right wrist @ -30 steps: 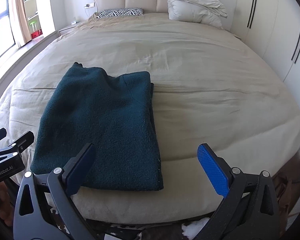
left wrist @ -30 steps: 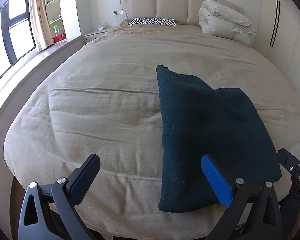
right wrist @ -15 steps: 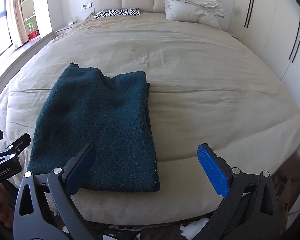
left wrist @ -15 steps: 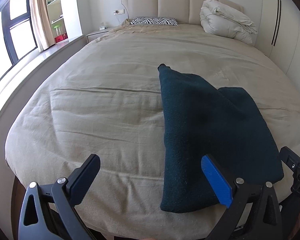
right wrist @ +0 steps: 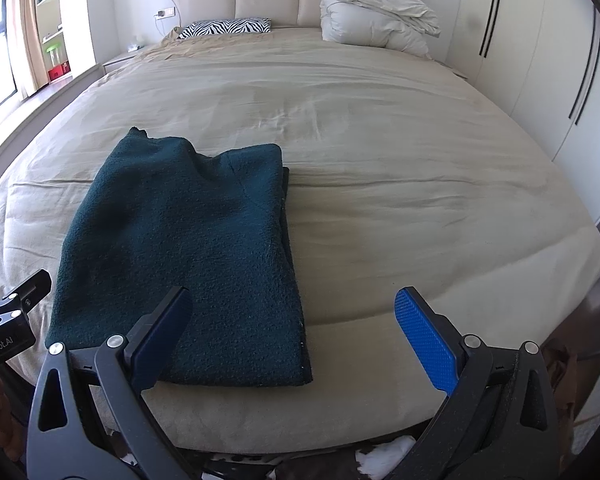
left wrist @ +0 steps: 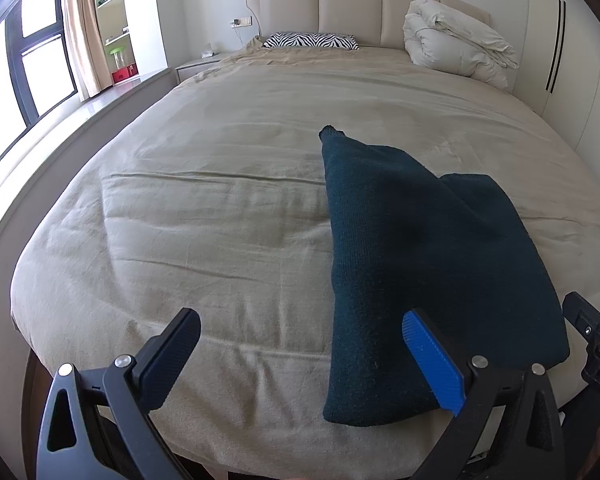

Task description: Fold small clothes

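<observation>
Your left claw (left wrist: pixel 300 350) and right claw (right wrist: pixel 304 324) both hang spread and empty at the foot of the beige bed (right wrist: pixel 380 140), where the dark teal fleece garment (right wrist: pixel 188 248) lies folded lengthwise, probably one crosswise fold left.

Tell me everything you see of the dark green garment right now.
The garment is dark teal-green, nubby like fleece or knit. It lies folded into a long panel, in layers, flat on the beige bedcover near the foot edge. A narrow end points toward the headboard; a second layer shows at the right edge. Neither gripper touches it: both sets of jaws are open above the foot edge.
</observation>
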Demonstrator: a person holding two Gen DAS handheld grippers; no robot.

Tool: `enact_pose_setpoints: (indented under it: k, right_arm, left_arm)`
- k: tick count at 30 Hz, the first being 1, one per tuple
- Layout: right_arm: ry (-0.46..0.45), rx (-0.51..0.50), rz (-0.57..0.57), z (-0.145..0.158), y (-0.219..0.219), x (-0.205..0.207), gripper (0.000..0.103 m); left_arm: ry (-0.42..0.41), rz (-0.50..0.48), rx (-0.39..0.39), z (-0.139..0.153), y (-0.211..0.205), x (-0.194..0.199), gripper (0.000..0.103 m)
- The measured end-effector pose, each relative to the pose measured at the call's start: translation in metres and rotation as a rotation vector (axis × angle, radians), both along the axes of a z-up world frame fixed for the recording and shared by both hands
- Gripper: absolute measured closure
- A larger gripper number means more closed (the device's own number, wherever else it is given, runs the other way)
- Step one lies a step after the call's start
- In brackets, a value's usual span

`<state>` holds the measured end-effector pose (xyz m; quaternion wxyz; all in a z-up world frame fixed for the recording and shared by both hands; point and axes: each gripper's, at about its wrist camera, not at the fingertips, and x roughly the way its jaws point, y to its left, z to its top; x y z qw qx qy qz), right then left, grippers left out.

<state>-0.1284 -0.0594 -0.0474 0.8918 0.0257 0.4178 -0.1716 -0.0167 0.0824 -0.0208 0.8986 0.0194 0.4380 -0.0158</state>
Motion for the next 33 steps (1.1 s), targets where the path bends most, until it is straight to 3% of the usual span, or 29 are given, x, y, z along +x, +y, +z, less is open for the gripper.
enact_pose_setpoints:
  k: [33]
  right_arm:
    - [-0.004,0.009,-0.024,-0.0028,0.0001,-0.0038,0.000]
  left_arm:
    - [0.008,-0.003,-0.002,-0.0033,-0.0008,-0.0014,0.000]
